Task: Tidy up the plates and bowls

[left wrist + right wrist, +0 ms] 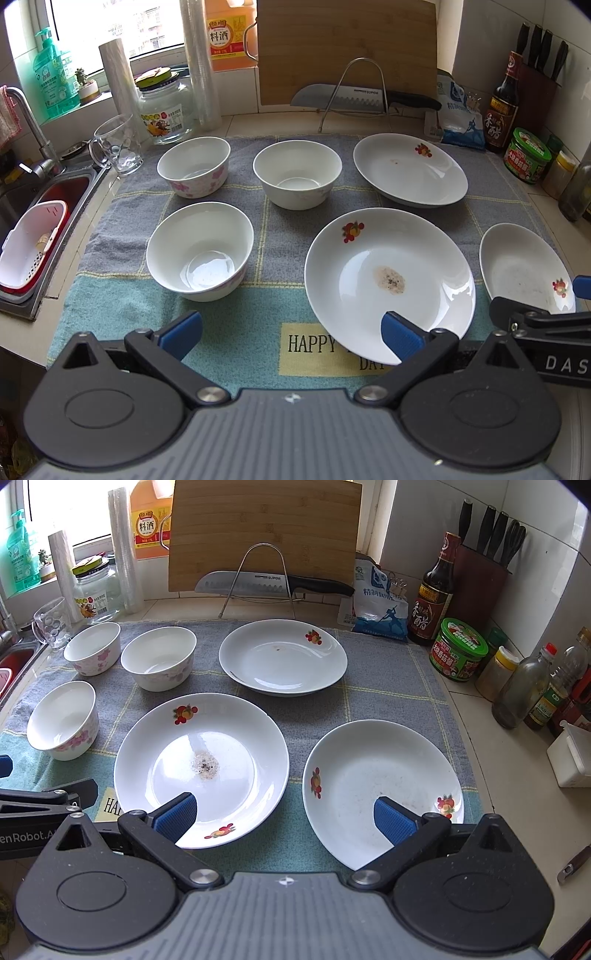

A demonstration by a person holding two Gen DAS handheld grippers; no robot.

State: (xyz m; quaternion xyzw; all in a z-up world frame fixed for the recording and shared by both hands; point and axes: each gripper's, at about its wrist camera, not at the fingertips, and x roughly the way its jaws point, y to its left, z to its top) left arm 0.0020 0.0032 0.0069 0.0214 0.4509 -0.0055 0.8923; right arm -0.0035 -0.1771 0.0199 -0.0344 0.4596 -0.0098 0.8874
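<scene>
Checked towel (122, 306) under three plates, three bowls, beyond both wide-spread hand-held grippers.

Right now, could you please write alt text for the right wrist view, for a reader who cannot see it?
The open right gripper hovers over a checked dish towel holding three white fruit-print plates and three floral bowls, none stacked. The middle plate has a food stain. A cutting board and knife stand behind.

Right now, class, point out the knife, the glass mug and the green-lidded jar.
knife (255, 581), right wrist view, middle of the blade.
glass mug (120, 146), left wrist view, its side wall.
green-lidded jar (461, 637), right wrist view, the lid.
</scene>
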